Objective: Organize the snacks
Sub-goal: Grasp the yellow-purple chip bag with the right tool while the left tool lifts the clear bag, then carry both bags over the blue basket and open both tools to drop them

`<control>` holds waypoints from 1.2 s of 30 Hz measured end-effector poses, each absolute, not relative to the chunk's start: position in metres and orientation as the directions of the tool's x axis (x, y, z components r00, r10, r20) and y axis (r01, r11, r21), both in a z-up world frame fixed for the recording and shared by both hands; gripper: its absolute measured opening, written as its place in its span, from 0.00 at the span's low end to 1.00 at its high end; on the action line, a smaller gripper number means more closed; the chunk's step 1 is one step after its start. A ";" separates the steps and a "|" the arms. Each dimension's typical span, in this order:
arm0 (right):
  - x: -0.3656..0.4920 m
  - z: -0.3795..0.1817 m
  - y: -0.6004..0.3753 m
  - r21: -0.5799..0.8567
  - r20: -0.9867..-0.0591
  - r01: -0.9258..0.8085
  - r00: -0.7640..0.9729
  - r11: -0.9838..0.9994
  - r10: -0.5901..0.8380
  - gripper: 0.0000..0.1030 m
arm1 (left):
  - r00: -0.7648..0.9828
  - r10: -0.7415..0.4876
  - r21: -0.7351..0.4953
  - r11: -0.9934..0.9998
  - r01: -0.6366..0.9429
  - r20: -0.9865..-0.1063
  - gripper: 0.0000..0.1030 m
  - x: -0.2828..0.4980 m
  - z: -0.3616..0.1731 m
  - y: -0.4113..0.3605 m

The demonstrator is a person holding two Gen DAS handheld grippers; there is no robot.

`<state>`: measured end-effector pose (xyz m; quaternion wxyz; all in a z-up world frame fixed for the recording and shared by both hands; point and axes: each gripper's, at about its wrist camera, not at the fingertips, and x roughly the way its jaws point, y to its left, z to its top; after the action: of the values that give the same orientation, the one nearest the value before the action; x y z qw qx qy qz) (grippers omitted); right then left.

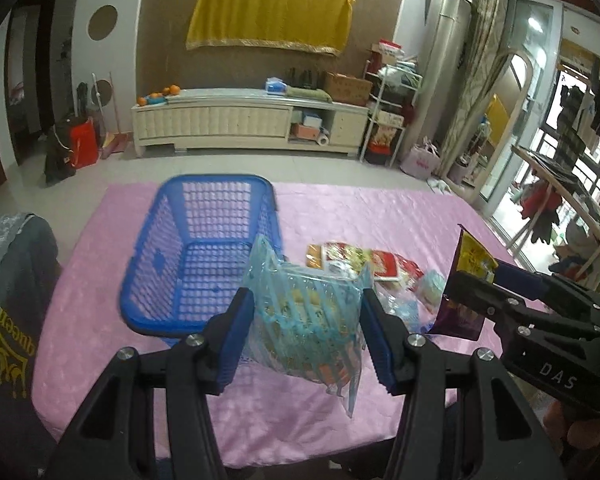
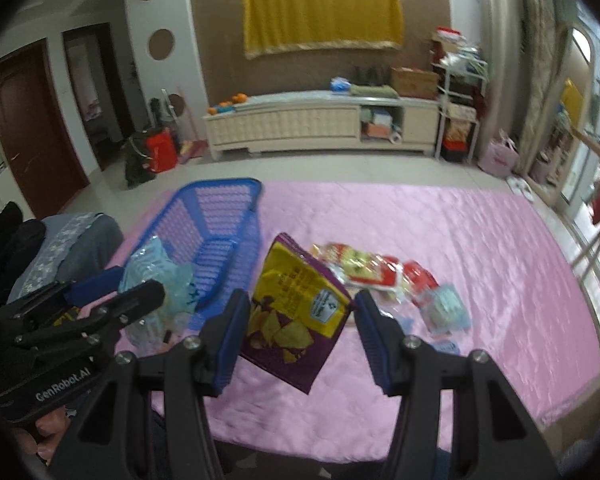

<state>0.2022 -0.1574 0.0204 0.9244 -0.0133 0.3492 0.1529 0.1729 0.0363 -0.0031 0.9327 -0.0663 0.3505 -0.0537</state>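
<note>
A pink quilted cloth (image 2: pixel 440 248) covers a counter in a living room. On its left part stands a blue plastic lattice basket (image 1: pixel 204 248), with nothing visible inside it.

The left gripper (image 1: pixel 306 332) holds a light-blue translucent snack bag (image 1: pixel 306 320) between its blue pads, lifted off the cloth; the jaws press both sides of the bag, which hangs just in front of the basket's near rim. The right gripper (image 2: pixel 300 336) clamps a purple and yellow chip bag (image 2: pixel 296 312) in the same way, tilted and raised above the cloth, just right of the basket.

More snacks lie loose in a cluster on the cloth beyond the chip bag: red and yellow packets (image 2: pixel 364 268) and a small pale-blue pack (image 2: pixel 446 308).

The step in hand looks like dropping both held bags into the basket. To do it well, each bag should be carried fully over the rim before the jaws open, one gripper at a time so the two do not collide above the narrow opening. The blue bag is nearest and would sensibly go first. The crinkly film may cling to a pad, so a wide release helps.
</note>
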 end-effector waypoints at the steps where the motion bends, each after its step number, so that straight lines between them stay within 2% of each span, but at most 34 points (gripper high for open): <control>1: 0.204 0.023 -0.151 0.084 -0.645 -0.305 0.709 0.949 0.285 0.57 | 0.752 -0.140 -0.158 0.986 0.049 -0.644 0.50 0.173 -0.002 0.041; 10: 0.219 0.032 -0.096 0.081 -0.627 -0.403 0.690 0.912 0.361 0.57 | 0.776 -0.075 -0.133 0.991 -0.012 -0.627 0.50 0.187 0.007 0.090; 18: 0.245 0.020 -0.063 0.092 -0.652 -0.496 0.625 0.863 0.429 0.57 | 0.739 -0.018 -0.070 0.997 -0.040 -0.673 0.50 0.218 -0.014 0.121; 25: 0.273 -0.005 -0.038 0.085 -0.702 -0.563 0.551 0.822 0.450 0.57 | 0.682 -0.068 -0.116 0.993 -0.024 -0.728 0.50 0.239 -0.040 0.142; 36: 0.292 -0.025 -0.024 0.046 -0.745 -0.606 0.509 0.794 0.432 0.57 | 0.653 -0.036 -0.047 0.999 0.001 -0.757 0.50 0.259 -0.054 0.141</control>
<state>0.2916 -0.0240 -0.0245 0.8615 -0.1108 0.3935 0.3011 0.2586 0.1410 -0.0537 0.9088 -0.0213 0.4166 -0.0103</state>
